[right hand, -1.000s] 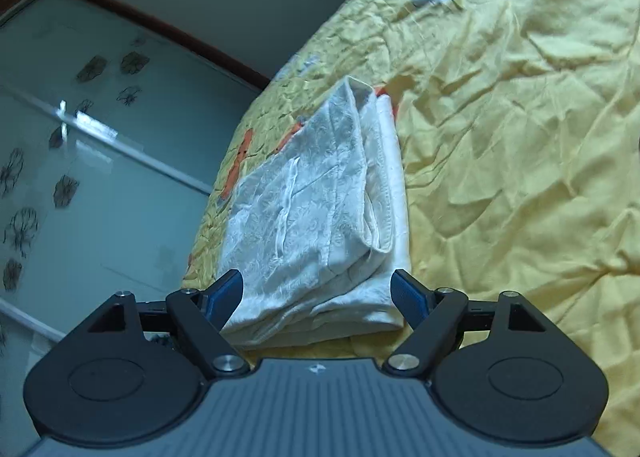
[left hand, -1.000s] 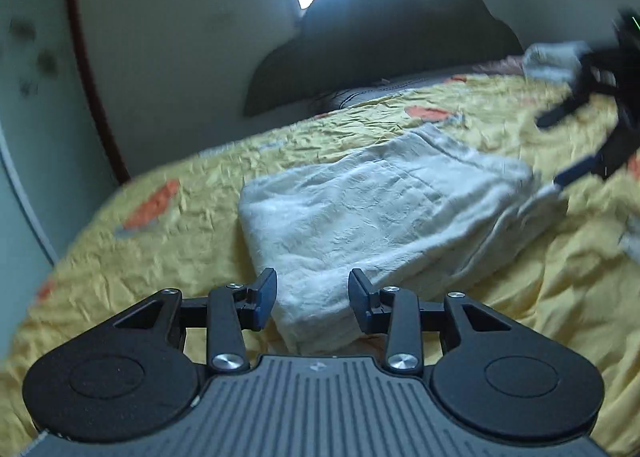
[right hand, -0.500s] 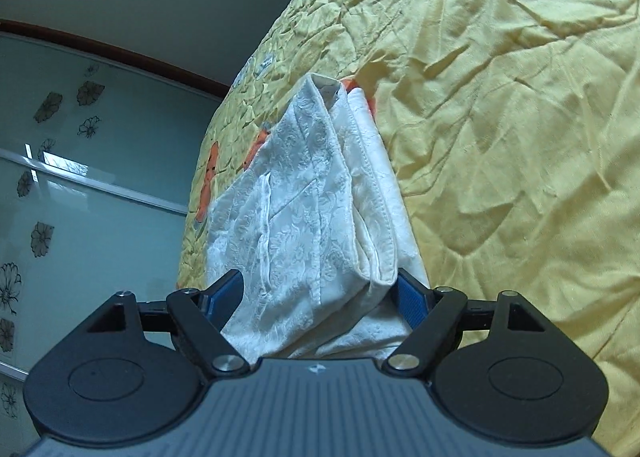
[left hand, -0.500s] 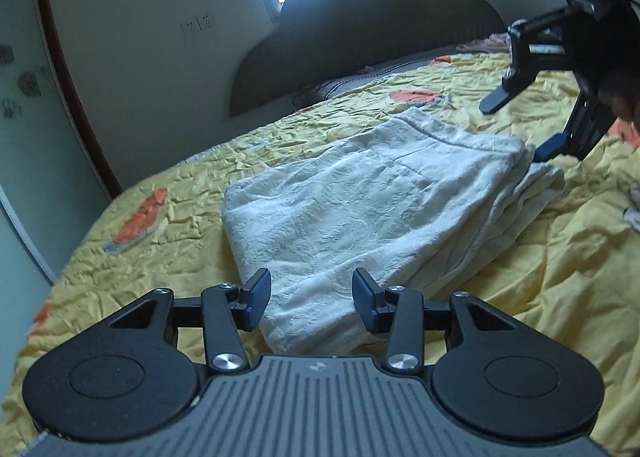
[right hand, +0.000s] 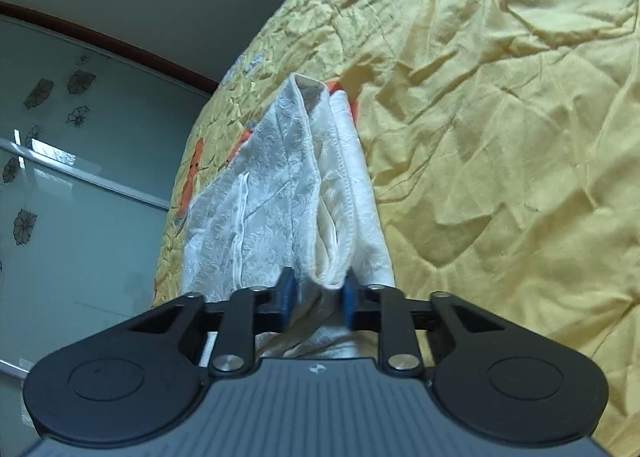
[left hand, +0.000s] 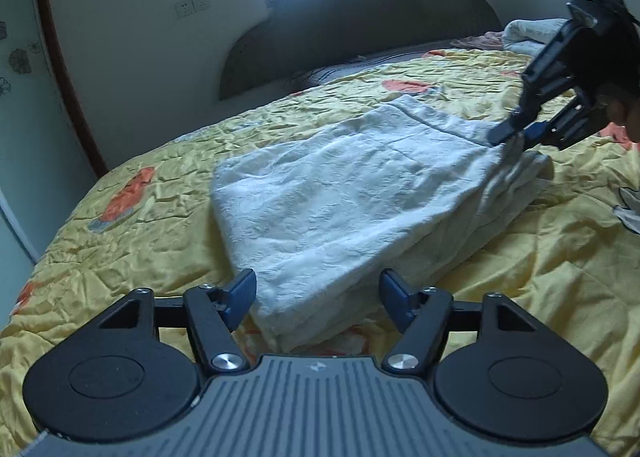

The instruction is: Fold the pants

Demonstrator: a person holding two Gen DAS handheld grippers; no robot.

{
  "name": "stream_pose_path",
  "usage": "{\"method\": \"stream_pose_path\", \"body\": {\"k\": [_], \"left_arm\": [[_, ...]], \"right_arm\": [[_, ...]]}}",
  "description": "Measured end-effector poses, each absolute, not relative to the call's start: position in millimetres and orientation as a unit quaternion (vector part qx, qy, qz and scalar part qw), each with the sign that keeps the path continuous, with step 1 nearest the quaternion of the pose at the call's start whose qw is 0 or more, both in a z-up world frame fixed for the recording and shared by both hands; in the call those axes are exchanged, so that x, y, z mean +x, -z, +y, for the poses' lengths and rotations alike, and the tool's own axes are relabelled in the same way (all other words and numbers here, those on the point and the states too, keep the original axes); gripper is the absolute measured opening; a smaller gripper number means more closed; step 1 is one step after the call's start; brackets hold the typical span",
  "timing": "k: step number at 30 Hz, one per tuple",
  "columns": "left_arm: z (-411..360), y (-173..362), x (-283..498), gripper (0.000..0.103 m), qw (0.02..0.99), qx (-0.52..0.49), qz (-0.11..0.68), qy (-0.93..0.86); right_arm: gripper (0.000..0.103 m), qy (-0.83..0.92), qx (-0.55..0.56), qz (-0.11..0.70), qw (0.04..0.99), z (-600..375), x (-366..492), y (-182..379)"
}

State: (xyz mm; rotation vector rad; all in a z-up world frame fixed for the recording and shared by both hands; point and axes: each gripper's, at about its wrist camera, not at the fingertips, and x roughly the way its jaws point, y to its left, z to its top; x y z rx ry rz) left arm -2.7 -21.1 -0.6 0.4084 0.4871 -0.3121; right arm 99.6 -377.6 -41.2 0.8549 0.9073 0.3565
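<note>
R fingers [right hand: 318, 299] now pinch pants [right hand: 280, 197]; L fingers [left hand: 318, 297] wider, empty.

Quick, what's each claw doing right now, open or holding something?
Left gripper: open, holding nothing, at the near corner of the white pants.
Right gripper: shut on the pants' bunched edge.

A bed [left hand: 132, 253] covered by a crumpled yellow sheet [right hand: 500, 137] with orange patches carries the white pants [left hand: 340, 197], folded into a flat stack near its middle. Bunched pale bedding [left hand: 532, 33] lies at the head end beside the dark headboard [left hand: 360, 17].
</note>
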Motion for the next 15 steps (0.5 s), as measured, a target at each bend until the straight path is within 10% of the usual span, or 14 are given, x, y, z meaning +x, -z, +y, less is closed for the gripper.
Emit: {"method": "stream_pose_path", "body": {"k": [4,8,15], "left_arm": [[-2.9,-3.6,9.1,0.061,0.941,0.194,0.252,0.114],[-7.2,-2.9,2.6,0.024,0.935,0.199,0.258,0.141],[-22.3,16.2,-11.0,0.019,0.915,0.309,0.215,0.146]], "right_arm": [[0.013,-0.182,0.39,0.403,0.808,-376.1,91.4,31.0],[0.013,-0.167,0.398,0.427,0.795,-378.2,93.8,49.4],[0.012,-0.175,0.414,0.429,0.783,-384.5,97.4,67.4]]}}
